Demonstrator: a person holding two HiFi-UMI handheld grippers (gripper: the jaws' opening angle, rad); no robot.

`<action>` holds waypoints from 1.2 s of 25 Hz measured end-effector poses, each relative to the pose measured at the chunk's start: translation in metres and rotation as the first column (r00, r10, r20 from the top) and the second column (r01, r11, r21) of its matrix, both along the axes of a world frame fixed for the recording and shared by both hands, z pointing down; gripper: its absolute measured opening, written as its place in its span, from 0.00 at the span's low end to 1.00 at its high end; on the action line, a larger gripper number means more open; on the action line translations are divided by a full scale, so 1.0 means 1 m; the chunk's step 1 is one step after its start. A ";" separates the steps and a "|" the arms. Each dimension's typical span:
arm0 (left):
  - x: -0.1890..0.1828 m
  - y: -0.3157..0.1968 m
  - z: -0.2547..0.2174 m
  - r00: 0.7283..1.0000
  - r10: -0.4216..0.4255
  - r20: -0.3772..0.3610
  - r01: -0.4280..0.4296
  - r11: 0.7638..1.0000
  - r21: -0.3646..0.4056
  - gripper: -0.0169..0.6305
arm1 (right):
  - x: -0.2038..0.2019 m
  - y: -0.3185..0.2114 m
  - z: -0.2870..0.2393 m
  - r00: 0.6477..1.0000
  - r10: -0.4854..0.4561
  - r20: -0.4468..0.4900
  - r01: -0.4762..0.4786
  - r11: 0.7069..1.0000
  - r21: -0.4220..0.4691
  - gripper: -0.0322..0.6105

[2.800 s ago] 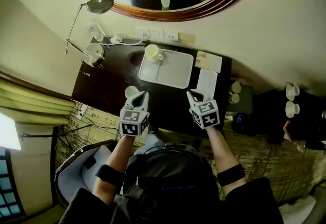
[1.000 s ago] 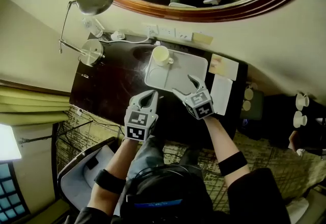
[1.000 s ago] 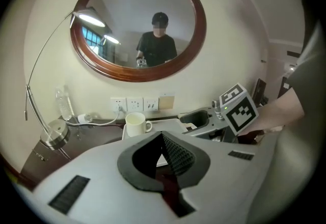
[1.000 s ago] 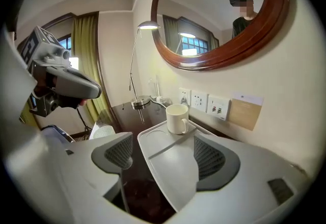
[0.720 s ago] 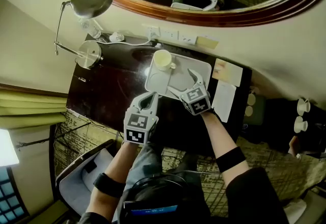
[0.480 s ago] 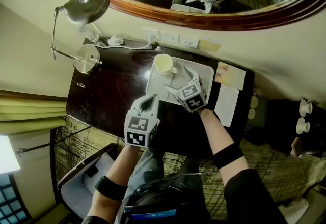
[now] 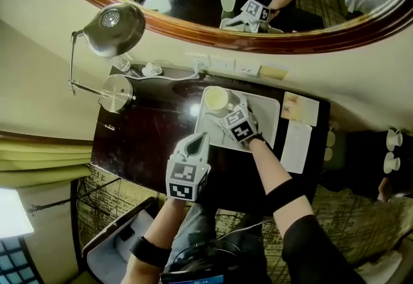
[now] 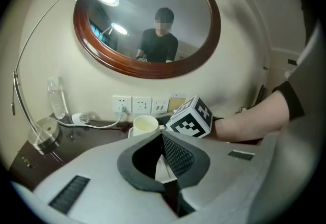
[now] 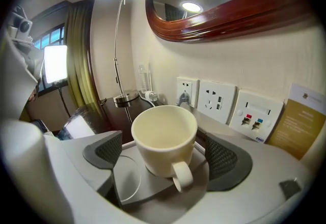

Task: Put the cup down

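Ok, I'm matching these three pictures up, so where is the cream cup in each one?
Head view: cup upper centre, on the tray.
Left gripper view: cup just left of centre, above the jaws.
Right gripper view: cup dead centre, between open jaws.
Shared landmark: wall sockets behind it.

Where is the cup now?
Head view, centre: the cup stands on the tray, far left corner, between the open jaws of the right gripper, near the sockets.

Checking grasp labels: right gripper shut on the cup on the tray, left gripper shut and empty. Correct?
No: the right gripper is open, its jaws have just been opening; the right gripper view shows gaps either side of the cup on the tray. The left gripper is shut and empty.
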State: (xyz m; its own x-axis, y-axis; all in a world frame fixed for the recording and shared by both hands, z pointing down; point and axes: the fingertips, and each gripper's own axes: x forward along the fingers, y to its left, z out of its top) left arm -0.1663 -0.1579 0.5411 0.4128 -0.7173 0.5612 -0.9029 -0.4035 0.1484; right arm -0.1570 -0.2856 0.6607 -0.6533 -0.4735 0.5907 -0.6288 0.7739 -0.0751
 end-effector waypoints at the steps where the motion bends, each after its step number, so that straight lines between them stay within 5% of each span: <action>1: -0.001 -0.001 0.000 1.000 0.002 -0.003 -0.002 1.000 0.000 0.03 | -0.001 -0.003 0.002 1.000 0.004 -0.002 -0.004 1.000 0.003 0.89; 5: -0.009 -0.004 0.000 1.000 -0.003 -0.006 0.003 1.000 0.003 0.03 | -0.008 -0.010 0.005 1.000 -0.013 -0.009 0.013 1.000 0.008 0.88; 8: -0.012 -0.007 -0.001 1.000 -0.004 -0.006 0.004 1.000 0.011 0.03 | -0.012 -0.011 0.007 0.999 -0.032 -0.033 0.032 0.999 0.018 0.71; 30: -0.009 0.026 -0.018 0.999 -0.024 0.025 0.024 0.999 0.027 0.03 | 0.017 0.035 -0.040 0.998 -0.060 0.012 0.059 0.996 0.069 0.71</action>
State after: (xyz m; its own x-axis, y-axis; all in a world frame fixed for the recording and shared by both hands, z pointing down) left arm -0.1757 -0.1318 0.5228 0.3813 -0.7416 0.5519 -0.9156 -0.3852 0.1151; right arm -0.1402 -0.2509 0.6211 -0.6895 -0.4729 0.5486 -0.5808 0.8135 -0.0287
